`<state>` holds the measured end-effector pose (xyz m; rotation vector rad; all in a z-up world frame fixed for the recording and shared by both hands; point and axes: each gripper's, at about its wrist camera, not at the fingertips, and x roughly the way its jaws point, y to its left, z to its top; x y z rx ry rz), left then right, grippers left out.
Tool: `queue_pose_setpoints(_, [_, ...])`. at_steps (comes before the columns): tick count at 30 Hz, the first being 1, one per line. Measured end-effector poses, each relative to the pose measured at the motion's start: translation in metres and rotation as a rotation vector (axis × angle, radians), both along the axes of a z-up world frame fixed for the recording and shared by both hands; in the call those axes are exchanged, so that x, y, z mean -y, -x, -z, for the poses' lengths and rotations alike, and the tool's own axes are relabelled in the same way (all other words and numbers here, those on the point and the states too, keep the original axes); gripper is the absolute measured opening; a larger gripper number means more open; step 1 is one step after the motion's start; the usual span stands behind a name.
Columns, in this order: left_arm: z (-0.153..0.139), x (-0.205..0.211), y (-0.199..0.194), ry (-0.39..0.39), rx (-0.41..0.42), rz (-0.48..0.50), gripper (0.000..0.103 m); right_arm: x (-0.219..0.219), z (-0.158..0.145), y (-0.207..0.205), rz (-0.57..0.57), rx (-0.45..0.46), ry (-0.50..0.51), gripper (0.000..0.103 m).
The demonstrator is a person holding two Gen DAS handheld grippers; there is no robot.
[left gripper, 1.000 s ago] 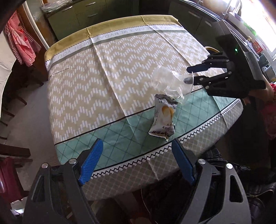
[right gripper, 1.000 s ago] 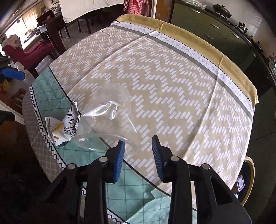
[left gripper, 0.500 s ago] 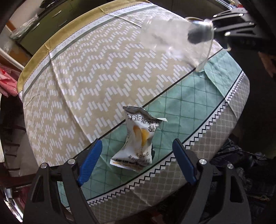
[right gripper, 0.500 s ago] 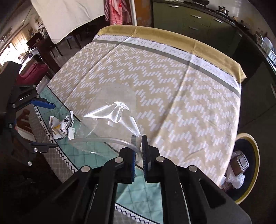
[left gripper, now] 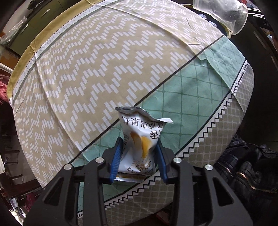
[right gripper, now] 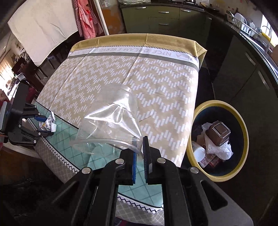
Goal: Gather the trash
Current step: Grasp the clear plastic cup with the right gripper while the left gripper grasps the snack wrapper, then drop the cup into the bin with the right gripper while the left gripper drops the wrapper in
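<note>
My left gripper is shut on a white snack wrapper with an orange picture, at the near edge of the table. The wrapper and left gripper also show in the right wrist view, at the left. My right gripper is shut on the rim of a crushed clear plastic cup, held above the table near its right edge. The cup shows at the top right of the left wrist view.
A yellow-rimmed trash bin stands on the floor right of the table, holding a brown container, tissue and a cup. Green cabinets line the back and right. Dark clothing lies below the table's near right corner.
My left gripper moved forward and closed on the snack wrapper. My right gripper lifted the clear cup and carried it right, bringing the trash bin into view.
</note>
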<state>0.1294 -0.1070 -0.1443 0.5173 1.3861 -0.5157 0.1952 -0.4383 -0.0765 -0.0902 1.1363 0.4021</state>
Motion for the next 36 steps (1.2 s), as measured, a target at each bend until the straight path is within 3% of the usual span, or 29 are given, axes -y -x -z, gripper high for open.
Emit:
queue_pose_setpoints(6, [-0.018, 0.004, -0.006, 0.013, 0.013, -0.002, 0.036, 0.039, -0.013, -0.002, 0.095, 0.022, -0.022, 0.008])
queue_pose_setpoints(10, [-0.036, 0.013, -0.007, 0.051, 0.023, 0.01, 0.036, 0.087, -0.015, -0.014, 0.228, 0.015, -0.015, 0.008])
queue_pose_setpoints(16, [-0.06, 0.037, -0.018, 0.078, 0.041, 0.051, 0.036, 0.155, 0.017, -0.036, 0.404, -0.055, 0.012, 0.008])
queue_pose_setpoints(25, [-0.078, 0.092, -0.024, 0.098, 0.038, 0.141, 0.036, 0.217, 0.061, -0.056, 0.594, -0.098, 0.09, 0.008])
queue_pose_setpoints(27, [-0.082, 0.109, -0.027, 0.096, 0.046, 0.171, 0.036, 0.223, 0.072, -0.06, 0.597, -0.128, 0.086, 0.02])
queue_pose_setpoints(28, [-0.085, 0.117, -0.028, 0.099, 0.045, 0.188, 0.036, 0.225, 0.077, -0.061, 0.596, -0.14, 0.082, 0.04])
queue_pose_setpoints(29, [-0.086, 0.127, -0.031, 0.104, 0.044, 0.202, 0.036, 0.226, 0.079, -0.061, 0.596, -0.141, 0.08, 0.049])
queue_pose_setpoints(36, [-0.093, 0.203, -0.042, 0.108, 0.038, 0.324, 0.036, 0.234, 0.057, -0.033, 0.591, -0.074, 0.009, 0.049])
